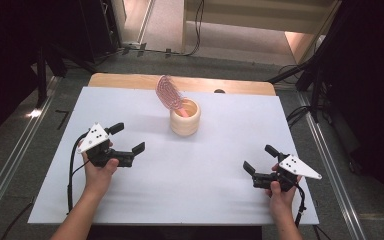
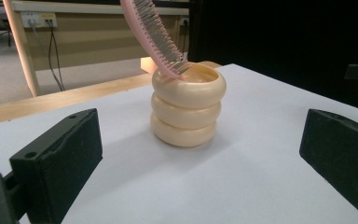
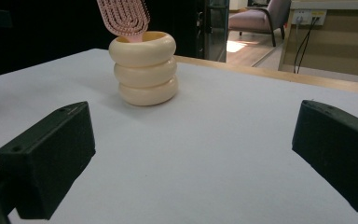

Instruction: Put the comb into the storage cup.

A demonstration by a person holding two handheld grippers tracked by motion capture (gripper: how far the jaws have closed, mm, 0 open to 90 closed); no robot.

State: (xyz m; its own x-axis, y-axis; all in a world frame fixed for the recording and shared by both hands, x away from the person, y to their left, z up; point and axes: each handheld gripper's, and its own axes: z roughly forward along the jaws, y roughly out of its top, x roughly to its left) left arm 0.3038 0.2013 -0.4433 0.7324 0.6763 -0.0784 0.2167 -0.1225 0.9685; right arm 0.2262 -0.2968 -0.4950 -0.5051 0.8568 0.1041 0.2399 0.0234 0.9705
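Observation:
A cream holder (image 1: 185,118) shaped like three stacked rings stands upright at the back middle of the white table (image 1: 180,170). A pink hairbrush (image 1: 169,93) stands in it, head up, leaning left and away. The left gripper view shows the holder (image 2: 188,106) and brush (image 2: 154,35) ahead; the right gripper view shows the holder (image 3: 144,68) and brush (image 3: 122,17) at upper left. My left gripper (image 1: 128,137) is open at the left, a short way from the holder. My right gripper (image 1: 259,158) is open at the front right. Both jaw gaps hold nothing.
A wooden strip (image 1: 130,80) runs along the table's far edge. Beyond it lie a grey floor with cables (image 1: 195,30), dark stands at both sides, and metal rails (image 1: 10,165) along the floor. A chair (image 3: 261,18) stands far off.

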